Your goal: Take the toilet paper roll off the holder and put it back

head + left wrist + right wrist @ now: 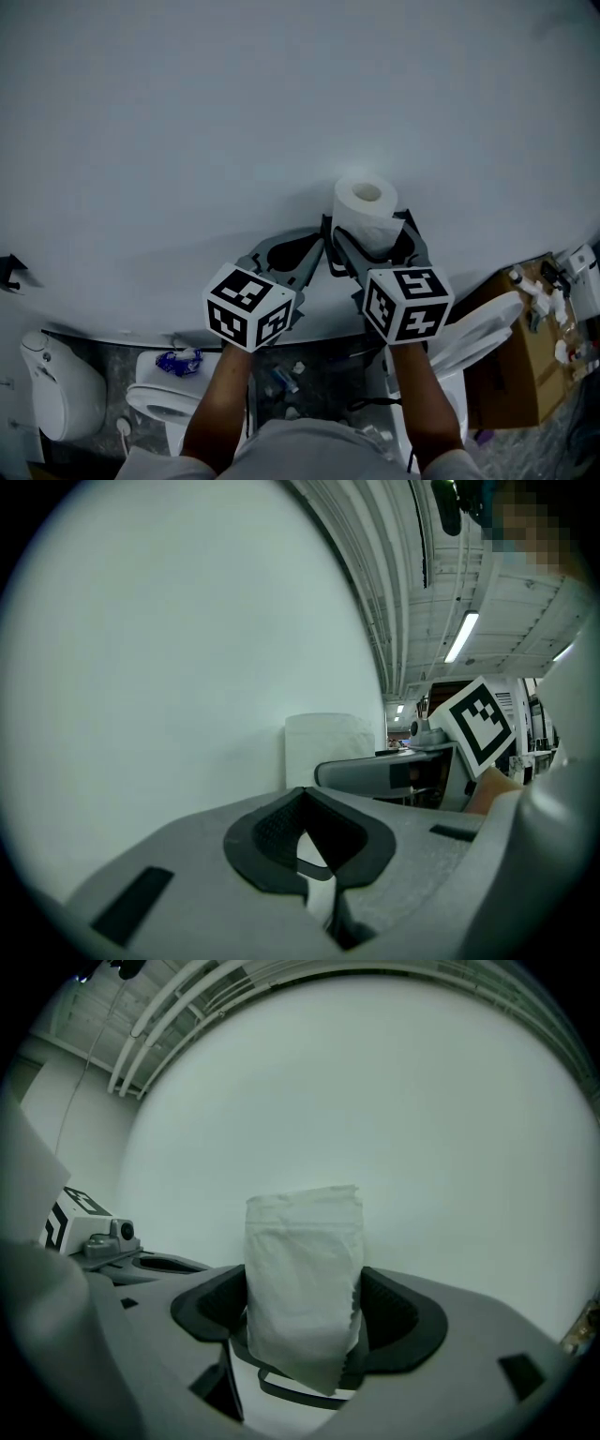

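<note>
A white toilet paper roll (366,208) stands upright close to the white wall (281,94), its hollow core facing up. My right gripper (368,227) has a jaw on each side of the roll. In the right gripper view the roll (302,1279) fills the space between the dark pads (398,1312), and the jaws stand wide; I see no squeeze on the paper. The holder is hidden under the roll. My left gripper (322,251) sits just left of the roll, its tips together and empty. In the left gripper view the roll (323,747) shows beyond its closed jaws.
Far below are a white toilet (159,398) with a blue scrap on it, a white fixture (56,384) at the left, a raised toilet lid (478,333) and a cardboard box (516,375) with small bottles on top. Both forearms reach in from the bottom.
</note>
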Available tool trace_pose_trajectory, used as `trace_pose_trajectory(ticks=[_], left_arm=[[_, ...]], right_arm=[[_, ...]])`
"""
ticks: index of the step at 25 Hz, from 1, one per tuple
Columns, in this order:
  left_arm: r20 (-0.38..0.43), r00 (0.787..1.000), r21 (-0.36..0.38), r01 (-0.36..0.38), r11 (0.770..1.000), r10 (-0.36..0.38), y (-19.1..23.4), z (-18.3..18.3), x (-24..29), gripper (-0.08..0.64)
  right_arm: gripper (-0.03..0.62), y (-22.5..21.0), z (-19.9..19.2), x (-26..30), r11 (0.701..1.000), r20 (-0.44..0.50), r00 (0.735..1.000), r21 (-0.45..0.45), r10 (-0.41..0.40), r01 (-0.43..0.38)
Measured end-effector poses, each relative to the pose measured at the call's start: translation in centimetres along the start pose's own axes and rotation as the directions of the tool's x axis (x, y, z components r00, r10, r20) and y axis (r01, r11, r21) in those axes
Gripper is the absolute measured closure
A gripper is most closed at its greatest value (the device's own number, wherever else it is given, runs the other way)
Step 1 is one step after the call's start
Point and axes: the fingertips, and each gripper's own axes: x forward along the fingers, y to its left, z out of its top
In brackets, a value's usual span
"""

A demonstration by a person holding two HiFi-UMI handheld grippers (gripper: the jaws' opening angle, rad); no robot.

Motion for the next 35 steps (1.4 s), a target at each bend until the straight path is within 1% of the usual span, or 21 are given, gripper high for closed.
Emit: trace_pose_trajectory(ticks=[6,18,27,35], left_arm=[[-0.002,1.0,-0.017,-0.004,1.0,0.004,0.9,-0.3,0.1,0.557],[0.0,1.0,-0.003,0.013,1.0,-0.013,-0.2,-0.1,0.1,0.557],[0.019,0.999,0.006,0.028,1.0,-0.028,-1.7,0.8,0.2,0.557],[0.014,0.999,0.011,0.051,0.999,-0.052,-4.6,0.9,1.2,0.555]], right_arm=[[0.23,0.1,0.0,0.4,1.0,-0.004,1.0,-0.017,-0.007,0.007],[0.232,0.0,0.9,-0.2,1.0,0.021,1.0,-0.022,-0.014,0.015],[0.232,-0.4,1.3,-1.8,0.999,0.035,0.999,-0.024,-0.028,0.029],[0.232,-1.9,1.2,-4.6,0.999,0.046,0.998,-0.022,-0.047,0.048]])
